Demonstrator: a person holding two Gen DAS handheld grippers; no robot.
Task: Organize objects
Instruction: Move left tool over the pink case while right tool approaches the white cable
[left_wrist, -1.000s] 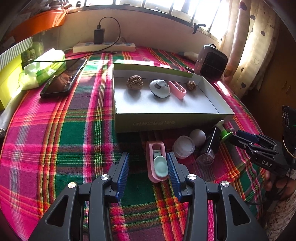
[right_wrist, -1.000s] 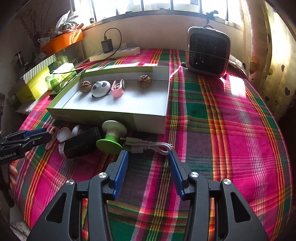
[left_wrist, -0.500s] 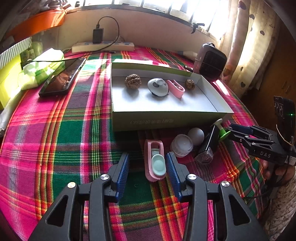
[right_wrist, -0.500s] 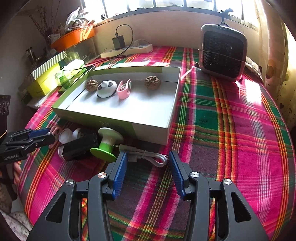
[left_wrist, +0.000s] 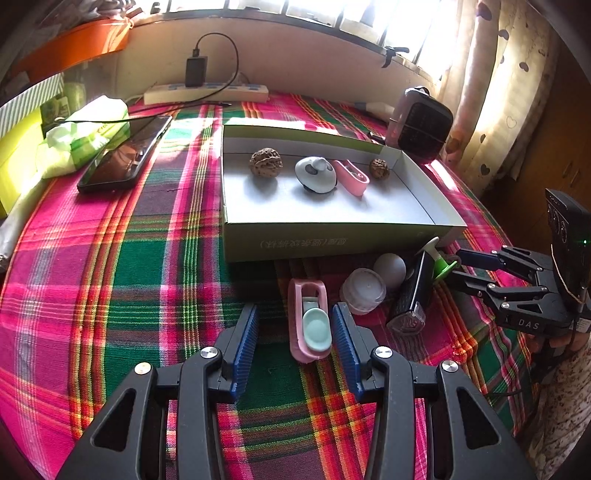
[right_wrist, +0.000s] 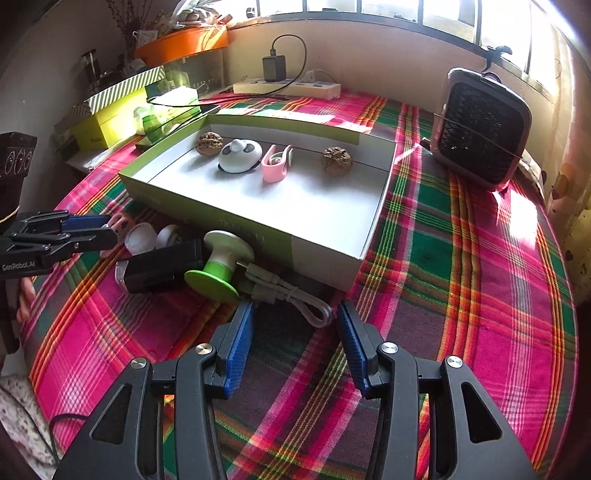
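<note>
Grippers both gape empty: left gripper has crept up to bracket the pink clip on the worktop before the box, right gripper nearing the cable; grasps likely next.

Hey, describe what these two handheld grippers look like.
The left gripper and the right gripper match: black plastic frames with triangular cutouts, silver screws and ribbed blue fingers. White lettering marks their sides, "DAS" and "GenRobot.AI".

Plaid tablecloth: woven cloth, matt. Box: smooth cardboard, matt white inside. Pink clip: glossy plastic; far walnuts: rough, wrinkled shell.
</note>
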